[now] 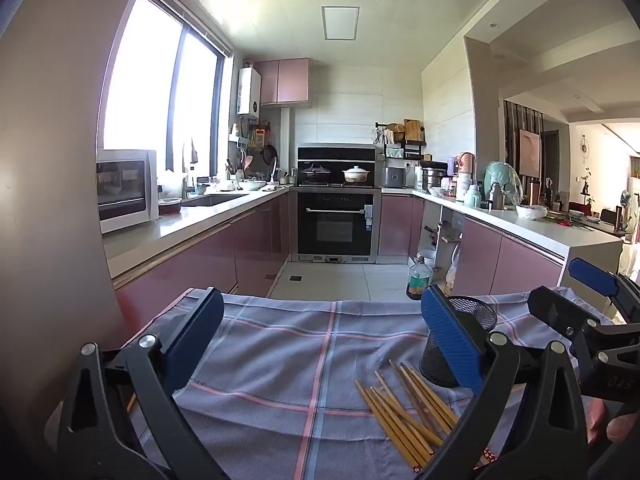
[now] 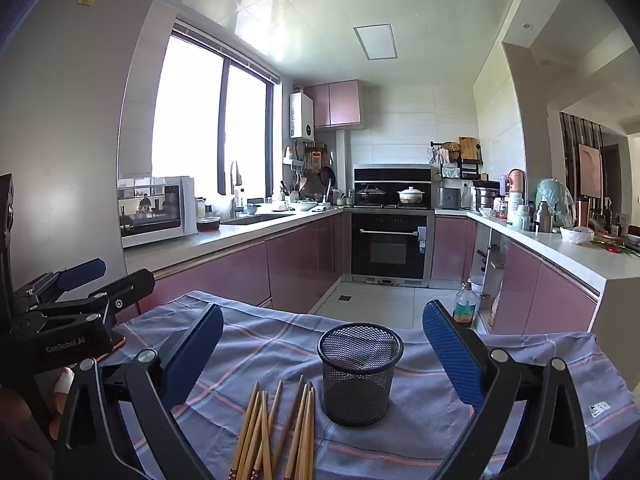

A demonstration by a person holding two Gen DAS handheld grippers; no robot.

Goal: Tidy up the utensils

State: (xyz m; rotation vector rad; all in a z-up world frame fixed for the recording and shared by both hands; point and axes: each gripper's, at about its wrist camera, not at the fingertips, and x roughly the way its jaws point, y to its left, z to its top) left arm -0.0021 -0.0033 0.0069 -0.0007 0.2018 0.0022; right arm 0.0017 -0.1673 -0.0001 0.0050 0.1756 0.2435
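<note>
Nothing sorted yet: wooden chopsticks (image 2: pixel 276 428) lying in a loose heap on the checked cloth (image 2: pixel 260 344), just beside an upright and seemingly empty black mesh holder (image 2: pixel 359 372). Every stick left to gather and stand in the cup. Left gripper (image 1: pixel 320 344) and right gripper (image 2: pixel 322 356) both spread to full width above the cloth, holding and touching nothing.

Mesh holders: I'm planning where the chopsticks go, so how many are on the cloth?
1. The black mesh holder stands upright on the checked cloth, just right of the loose chopsticks.
</note>
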